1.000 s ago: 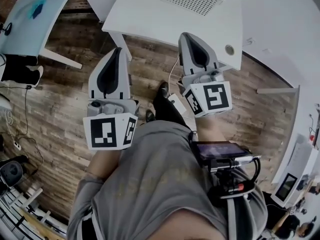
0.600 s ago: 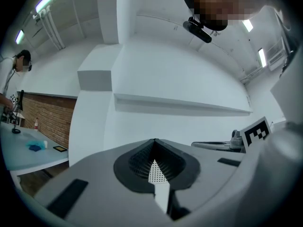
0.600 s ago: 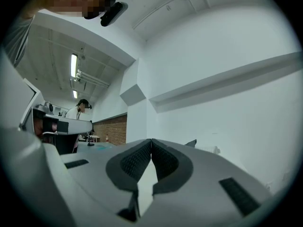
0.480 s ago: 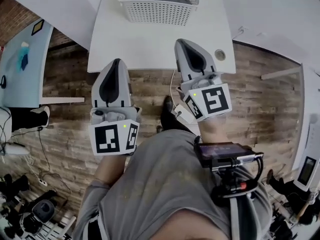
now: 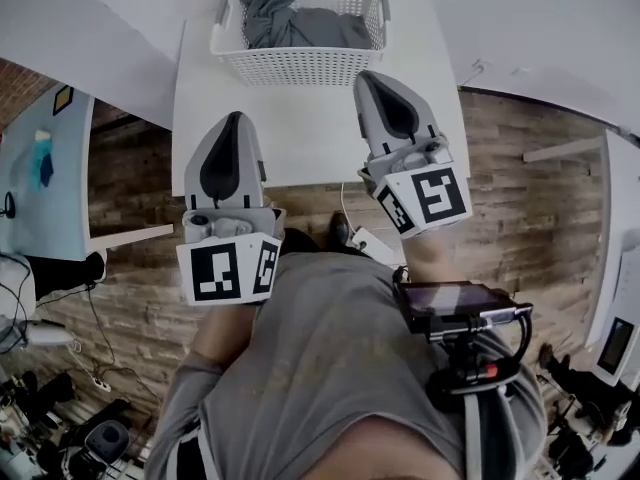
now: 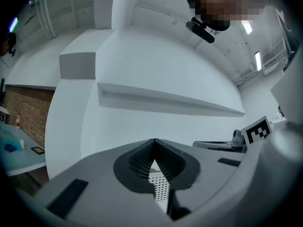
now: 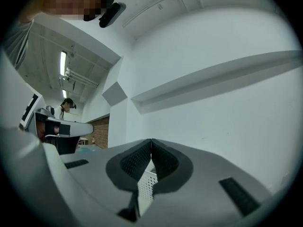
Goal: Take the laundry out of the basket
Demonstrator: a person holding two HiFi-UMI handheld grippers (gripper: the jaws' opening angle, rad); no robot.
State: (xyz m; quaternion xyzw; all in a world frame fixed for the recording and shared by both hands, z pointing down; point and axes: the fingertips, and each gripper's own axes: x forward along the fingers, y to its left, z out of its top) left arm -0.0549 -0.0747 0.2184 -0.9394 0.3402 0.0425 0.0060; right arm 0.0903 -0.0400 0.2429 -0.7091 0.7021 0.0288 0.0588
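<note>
Moved since earlier: both grippers have travelled toward the table (image 5: 300,148). The basket (image 5: 298,65) was cut off by the top edge a second ago and now sits whole in the head view.
Left gripper (image 5: 231,118): jaws pressed together at the tips with nothing between them. The tip lies over the near part of the table, short of the basket.
Right gripper (image 5: 369,76): jaws clenched and empty. In the head view the tip overlaps the basket's near right corner; I cannot tell whether it touches.
Laundry (image 5: 300,23): dark grey cloth heaped inside the basket, with one fold rising to the far left rim. It lies beyond both tips, apart from them.
Basket position: white and perforated, on the far half of the table, ahead of both grippers.
Hard to make out: each gripper view shows only a sliver of perforated wall below the closed pads, and no cloth. The number of garments cannot be told. The gripper bodies cover part of the table's near edge.
</note>
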